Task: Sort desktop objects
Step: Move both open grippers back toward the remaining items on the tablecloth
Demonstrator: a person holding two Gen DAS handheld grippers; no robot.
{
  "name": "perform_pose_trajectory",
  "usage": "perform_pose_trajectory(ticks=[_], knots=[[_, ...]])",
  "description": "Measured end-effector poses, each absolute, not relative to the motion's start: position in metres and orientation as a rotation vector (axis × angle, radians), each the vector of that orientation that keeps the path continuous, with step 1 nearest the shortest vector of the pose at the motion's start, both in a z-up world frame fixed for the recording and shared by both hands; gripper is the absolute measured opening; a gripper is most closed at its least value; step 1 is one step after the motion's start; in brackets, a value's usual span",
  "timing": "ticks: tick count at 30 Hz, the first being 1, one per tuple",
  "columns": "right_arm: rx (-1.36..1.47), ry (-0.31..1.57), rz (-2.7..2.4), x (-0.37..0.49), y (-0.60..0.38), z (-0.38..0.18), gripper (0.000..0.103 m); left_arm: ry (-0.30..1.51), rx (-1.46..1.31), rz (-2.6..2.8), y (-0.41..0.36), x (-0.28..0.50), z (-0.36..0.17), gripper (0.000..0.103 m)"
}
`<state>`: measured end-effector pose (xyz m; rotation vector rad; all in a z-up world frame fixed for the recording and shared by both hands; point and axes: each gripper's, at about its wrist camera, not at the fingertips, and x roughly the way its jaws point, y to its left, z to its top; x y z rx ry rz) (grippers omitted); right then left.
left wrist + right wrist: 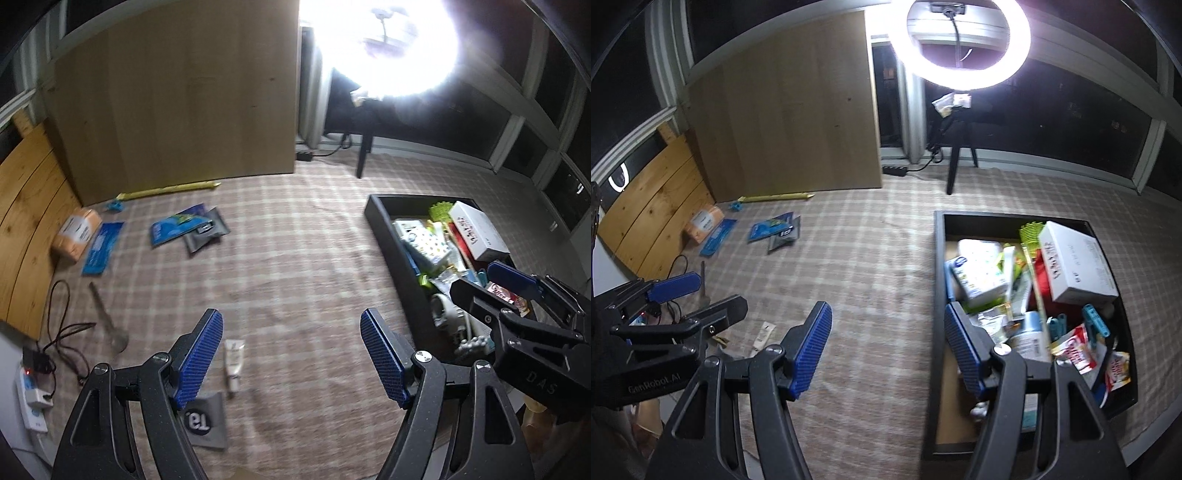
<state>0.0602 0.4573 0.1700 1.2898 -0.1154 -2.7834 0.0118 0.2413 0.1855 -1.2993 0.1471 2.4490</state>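
Both my tools, left tool (291, 354) and right tool (886, 347), hang spread and empty. The black tray (938, 295) sits crammed at the worktop's right edge. The small white tube (233, 363) lies near the front edge; it may skid on the cloth.

A full box (938, 295) sits right; packets (774, 230) lie far left.

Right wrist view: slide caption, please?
Open right gripper hovers empty over checked cloth beside a full black tray.
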Motion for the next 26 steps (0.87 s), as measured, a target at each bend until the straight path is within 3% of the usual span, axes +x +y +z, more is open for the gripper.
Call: perform_pose_trajectory(ticks=[26], knots=[[1.327,-0.103,-2.737,0.067,0.371,0.149,0.062,0.104,-1.375,2.528,0.140,0.008,0.166,0.079]])
